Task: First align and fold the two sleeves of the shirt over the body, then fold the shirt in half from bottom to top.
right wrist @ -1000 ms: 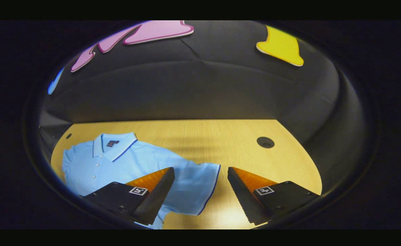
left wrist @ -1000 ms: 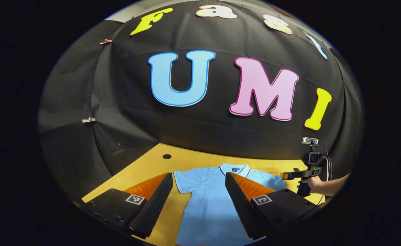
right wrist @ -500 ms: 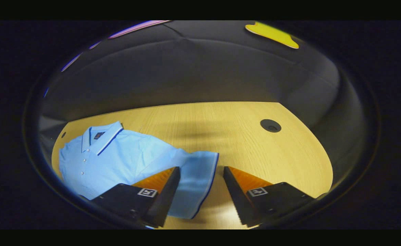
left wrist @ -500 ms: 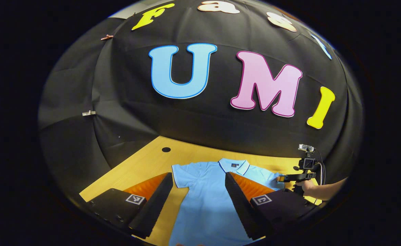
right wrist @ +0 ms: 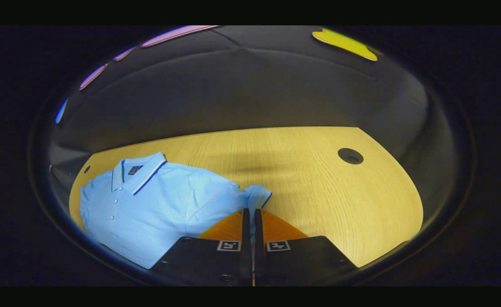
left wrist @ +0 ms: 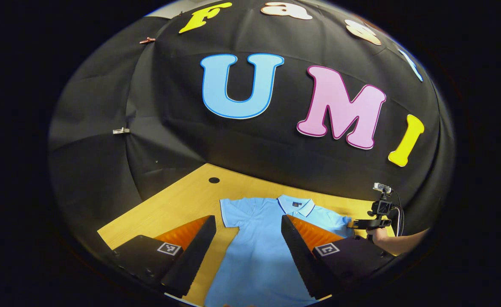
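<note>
Table [right wrist: 318, 187] of pale wood carries everything here, with a round cable hole [right wrist: 350, 156] off to the far right of the right gripper view. Spread on it lies the shirt [right wrist: 156, 200], a light blue polo, front up and collar [right wrist: 137, 170] toward the booth wall, its body running down toward the near edge in the left gripper view. Of its two sleeves, the right sleeve [right wrist: 256, 197] is bunched into a small fold where the right gripper [right wrist: 248, 221] is clenched on it, cloth showing in the narrow slit between the fingers; the left sleeve [left wrist: 229, 213] lies flat and spread. The left gripper [left wrist: 248, 243] hovers with fingers wide apart over the shirt's body and left sleeve, grasping nothing.

Risks, as I judge them: the right grasp takes only the sleeve's outer hem, so a quick pull across could slip the cloth free or drag the shoulder along and skew the whole shirt on the smooth table. The crumpled sleeve may also land creased instead of aligned over the body. Since the left gripper pins nothing, the body has no anchor against that drag. If the left fingers come down too far inward, they may catch the chest cloth together with the sleeve.
</note>
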`<state>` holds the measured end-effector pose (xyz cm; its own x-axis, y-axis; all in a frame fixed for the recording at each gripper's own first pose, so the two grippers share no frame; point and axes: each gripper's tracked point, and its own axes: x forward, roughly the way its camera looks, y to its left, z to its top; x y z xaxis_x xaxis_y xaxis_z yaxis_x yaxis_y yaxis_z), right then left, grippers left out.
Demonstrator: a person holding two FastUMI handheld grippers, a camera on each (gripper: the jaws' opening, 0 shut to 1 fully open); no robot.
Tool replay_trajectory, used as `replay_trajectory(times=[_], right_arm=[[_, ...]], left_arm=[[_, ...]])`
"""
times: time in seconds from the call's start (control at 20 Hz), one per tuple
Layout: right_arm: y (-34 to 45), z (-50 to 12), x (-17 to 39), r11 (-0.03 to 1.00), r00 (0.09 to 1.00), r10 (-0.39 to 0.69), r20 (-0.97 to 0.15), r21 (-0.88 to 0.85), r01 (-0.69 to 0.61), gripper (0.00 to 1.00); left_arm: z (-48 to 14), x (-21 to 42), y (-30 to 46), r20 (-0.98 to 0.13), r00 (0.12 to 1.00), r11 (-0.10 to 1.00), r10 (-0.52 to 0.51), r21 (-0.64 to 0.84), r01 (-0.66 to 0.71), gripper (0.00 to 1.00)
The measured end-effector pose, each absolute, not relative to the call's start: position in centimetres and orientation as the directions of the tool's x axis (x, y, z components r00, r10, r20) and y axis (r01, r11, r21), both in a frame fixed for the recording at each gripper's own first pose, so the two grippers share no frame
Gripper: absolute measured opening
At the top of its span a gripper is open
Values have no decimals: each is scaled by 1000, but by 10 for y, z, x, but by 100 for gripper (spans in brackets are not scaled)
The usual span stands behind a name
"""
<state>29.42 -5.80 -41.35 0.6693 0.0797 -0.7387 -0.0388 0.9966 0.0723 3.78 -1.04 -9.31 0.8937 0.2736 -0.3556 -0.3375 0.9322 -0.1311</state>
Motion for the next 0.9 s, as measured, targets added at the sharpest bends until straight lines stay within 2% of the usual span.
replay_trajectory(times=[0.05,0.2,0.25,0.4,0.65,0.9], right_arm=[[-60,-407,296,998,679,67,-731,57,-38,7],[-56,-374,301,999,729,23,-684,-18,-48,7],[-53,-365,300,998,736,0,-677,-49,-45,10],[-21,-338,299,992,757,-8,-653,-102,-77,7],[59,-315,290,969,782,77,-619,-138,-204,7],[151,-317,255,934,740,224,-635,-76,-348,7]], left_arm=[[-92,36,-8,-356,894,933,273,-128,-335,98],[-90,29,0,-346,896,936,277,-113,-333,98],[-90,27,4,-348,896,936,277,-112,-333,98],[-95,17,16,-355,891,932,283,-118,-343,98],[-101,-4,30,-370,884,925,286,-133,-355,98],[-101,-22,45,-364,886,926,289,-129,-355,98]])
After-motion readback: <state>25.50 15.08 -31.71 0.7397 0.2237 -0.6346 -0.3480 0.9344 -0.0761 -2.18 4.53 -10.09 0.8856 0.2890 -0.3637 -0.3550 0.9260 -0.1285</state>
